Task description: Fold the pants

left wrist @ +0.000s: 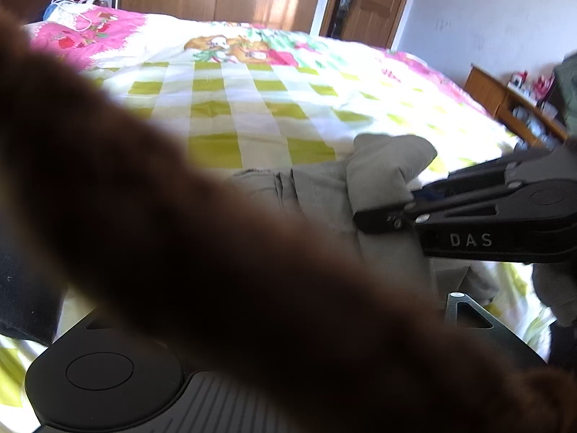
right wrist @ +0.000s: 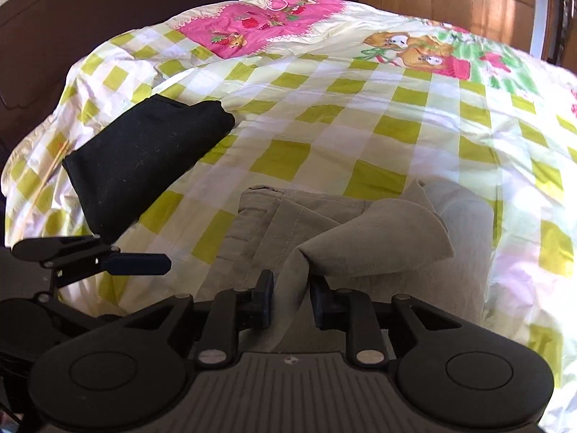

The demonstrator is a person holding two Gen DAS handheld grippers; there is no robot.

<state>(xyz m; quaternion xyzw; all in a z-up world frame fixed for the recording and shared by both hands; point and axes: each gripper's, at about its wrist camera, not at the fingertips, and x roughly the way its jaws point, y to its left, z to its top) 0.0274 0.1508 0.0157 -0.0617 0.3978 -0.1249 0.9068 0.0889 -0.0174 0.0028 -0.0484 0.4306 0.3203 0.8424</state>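
A fold of the pants (right wrist: 324, 223), near the bed's (right wrist: 324, 126) front edge, is flanked by the right claw (right wrist: 290, 297), parted for release; the left claw (right wrist: 144, 263) is open.

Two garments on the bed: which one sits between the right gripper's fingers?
The beige pants, lying in front of the right gripper, a raised fold between its fingers. The black garment lies folded and apart, further left on the bedspread.

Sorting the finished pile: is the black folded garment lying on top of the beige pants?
No, the black folded garment lies apart from the beige pants, with checked bedsheet between them.
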